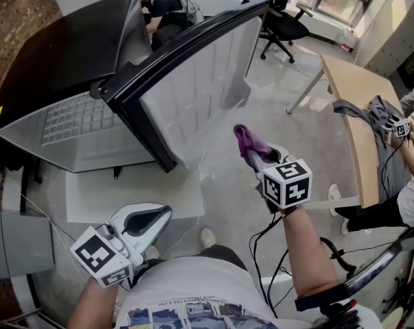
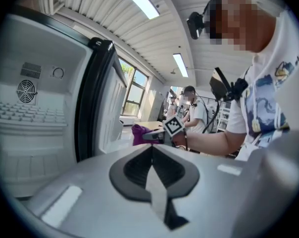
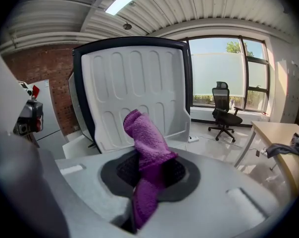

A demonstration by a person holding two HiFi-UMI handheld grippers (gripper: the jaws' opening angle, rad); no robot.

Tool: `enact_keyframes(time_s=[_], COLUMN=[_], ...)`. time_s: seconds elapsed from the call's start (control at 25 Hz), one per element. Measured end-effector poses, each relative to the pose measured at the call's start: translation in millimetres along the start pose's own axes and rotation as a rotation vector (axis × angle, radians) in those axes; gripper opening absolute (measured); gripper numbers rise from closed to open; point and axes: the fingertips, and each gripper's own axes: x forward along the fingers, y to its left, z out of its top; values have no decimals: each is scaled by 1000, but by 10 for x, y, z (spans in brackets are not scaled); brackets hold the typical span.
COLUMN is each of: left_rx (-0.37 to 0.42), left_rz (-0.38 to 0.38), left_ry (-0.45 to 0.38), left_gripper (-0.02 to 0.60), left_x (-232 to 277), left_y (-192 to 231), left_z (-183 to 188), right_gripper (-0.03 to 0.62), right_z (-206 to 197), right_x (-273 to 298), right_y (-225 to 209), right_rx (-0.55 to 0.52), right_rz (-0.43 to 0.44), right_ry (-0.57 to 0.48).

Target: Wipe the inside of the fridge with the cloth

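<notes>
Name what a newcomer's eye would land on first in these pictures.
The purple cloth stands out most, pinched upright in the shut right gripper at the middle of the head view. Behind it looms the fridge door, black-edged and open, its white ribbed lining facing the cloth, with the pale fridge interior to its left. The left gripper sits low at the left, jaws together on nothing.

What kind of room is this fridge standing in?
Probably an office or lab workspace, not a kitchen: the open fridge stands on a bare floor near a desk, an office chair and tall windows.
</notes>
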Motion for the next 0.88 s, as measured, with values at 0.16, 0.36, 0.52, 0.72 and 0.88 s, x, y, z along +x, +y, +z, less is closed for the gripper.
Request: enact_keyframes(time_s=[0.16,0.36,0.52,0.72,0.88], left_rx=[14,3,12,36,57], left_rz=[-25,-52,-74,-90,-99], left_ry=[-15,-29,-32,-25,-20], left_gripper=[5,5,5,5,5], left_x=[-301,-676,-984,-1354,-1638], left_y=[144,306,391,509,533], left_z=[-5,-69,-118,-207,-286], right_gripper=[56,56,56,55,56], right_z=[70,162,252,332,389], right_x=[-125,-233,-283,-333,-376], right_y=[370,892,1304,1846,2292], right_rx=[2,1,11,-3,-20], right_rz=[-33,-61,-66,-68,-62], right_ry=[-24,-51,-87,-109,-126])
